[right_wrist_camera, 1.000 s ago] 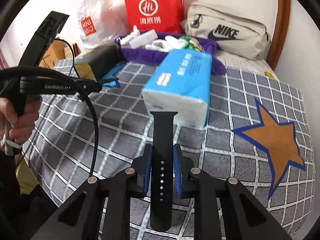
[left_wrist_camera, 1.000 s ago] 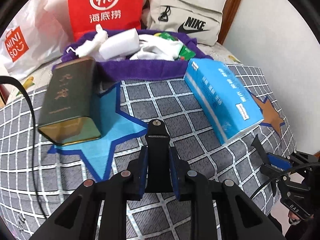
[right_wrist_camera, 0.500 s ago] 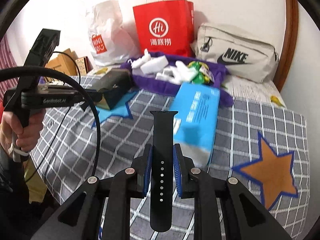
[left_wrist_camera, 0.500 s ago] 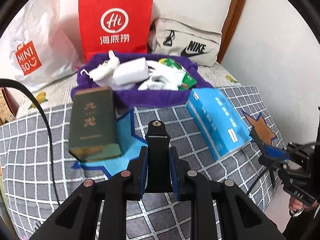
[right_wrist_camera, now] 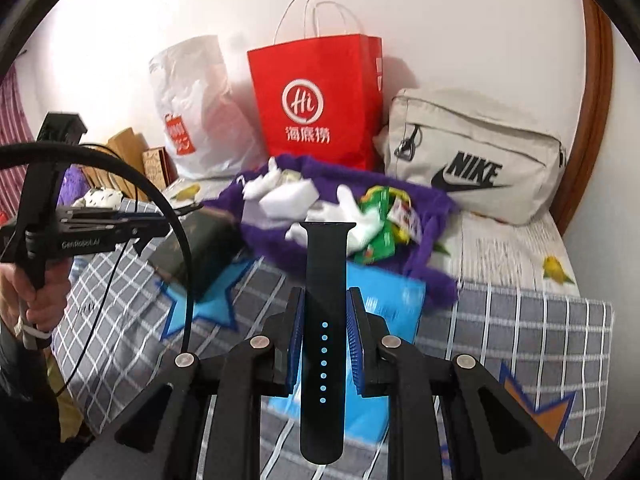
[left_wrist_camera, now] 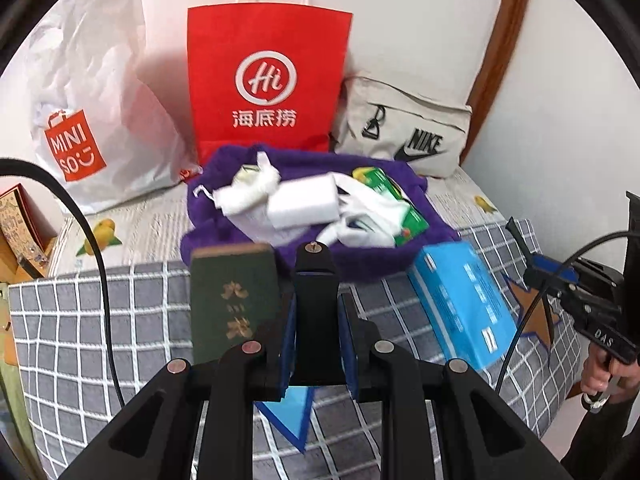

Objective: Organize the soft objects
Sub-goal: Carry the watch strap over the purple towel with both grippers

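Note:
My left gripper (left_wrist_camera: pixel 317 320) is shut on a short black watch strap piece (left_wrist_camera: pixel 316 288) with a metal stud at its tip. In my right gripper (right_wrist_camera: pixel 324 312), also shut, stands a longer black watch strap (right_wrist_camera: pixel 325 276) with a row of holes. Both are raised above the checked bed cover (left_wrist_camera: pixel 120 320). Ahead lies a purple fluffy cloth (left_wrist_camera: pixel 304 168) (right_wrist_camera: pixel 424 204) heaped with white sponges (left_wrist_camera: pixel 302 202) (right_wrist_camera: pixel 288 200) and a green packet (left_wrist_camera: pixel 396 200) (right_wrist_camera: pixel 380 232). A blue tissue pack (left_wrist_camera: pixel 460 300) (right_wrist_camera: pixel 384 292) and a dark green tin (left_wrist_camera: pixel 232 300) (right_wrist_camera: pixel 192 248) lie on the cover.
A red paper bag (left_wrist_camera: pixel 268 80) (right_wrist_camera: pixel 316 100), a white plastic bag (left_wrist_camera: pixel 92 120) and a beige Nike pouch (left_wrist_camera: pixel 404 128) (right_wrist_camera: pixel 472 156) stand against the wall. Cardboard boxes (right_wrist_camera: pixel 128 156) sit left. A hand (right_wrist_camera: pixel 36 300) holds the other gripper at the left edge of the right wrist view.
Both grippers have risen and drawn back from the bed, so the pile, tin and tissue pack look smaller and farther. Each strap stays gripped.

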{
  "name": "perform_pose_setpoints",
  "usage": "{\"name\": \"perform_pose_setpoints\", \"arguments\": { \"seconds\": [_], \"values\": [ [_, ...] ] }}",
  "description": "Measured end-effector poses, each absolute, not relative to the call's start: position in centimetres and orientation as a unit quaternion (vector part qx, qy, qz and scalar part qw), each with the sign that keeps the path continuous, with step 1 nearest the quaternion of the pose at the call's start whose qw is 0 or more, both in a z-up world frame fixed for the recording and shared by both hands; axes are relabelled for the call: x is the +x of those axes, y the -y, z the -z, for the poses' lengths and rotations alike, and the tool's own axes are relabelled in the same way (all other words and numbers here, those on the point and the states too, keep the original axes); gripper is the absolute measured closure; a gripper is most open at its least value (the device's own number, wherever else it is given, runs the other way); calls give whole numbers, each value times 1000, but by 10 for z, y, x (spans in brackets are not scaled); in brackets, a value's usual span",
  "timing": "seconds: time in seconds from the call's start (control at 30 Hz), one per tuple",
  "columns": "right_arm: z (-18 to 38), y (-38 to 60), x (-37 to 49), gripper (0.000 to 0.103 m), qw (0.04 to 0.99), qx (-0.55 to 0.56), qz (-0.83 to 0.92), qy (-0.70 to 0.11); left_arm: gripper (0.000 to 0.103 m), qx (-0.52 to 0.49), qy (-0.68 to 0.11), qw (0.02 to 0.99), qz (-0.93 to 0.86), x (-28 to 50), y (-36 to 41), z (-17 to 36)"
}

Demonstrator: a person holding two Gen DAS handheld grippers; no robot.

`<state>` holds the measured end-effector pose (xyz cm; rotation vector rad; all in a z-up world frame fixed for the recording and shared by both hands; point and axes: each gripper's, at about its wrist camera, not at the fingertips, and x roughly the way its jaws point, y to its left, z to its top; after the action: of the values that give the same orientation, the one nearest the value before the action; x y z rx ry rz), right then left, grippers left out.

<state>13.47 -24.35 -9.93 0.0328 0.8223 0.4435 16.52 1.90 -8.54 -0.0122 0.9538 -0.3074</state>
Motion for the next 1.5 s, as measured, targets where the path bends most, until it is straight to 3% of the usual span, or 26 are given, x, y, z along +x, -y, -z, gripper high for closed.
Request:
{"name": "perform_pose_setpoints", "arguments": {
  "seconds": [0.47,0.83,1.5],
  "values": [
    [97,234,248,82,897,36,-214,-386,83,-24,-439,890,122,249,-43,67],
    [116,223,326,82,886,70,-216,-404,83,-45,-445,886,123,321,-43,85],
    [173,206,362,82,860,51,-212,-462,83,-48,-480,868,119,359,-42,128]
  ]
}}
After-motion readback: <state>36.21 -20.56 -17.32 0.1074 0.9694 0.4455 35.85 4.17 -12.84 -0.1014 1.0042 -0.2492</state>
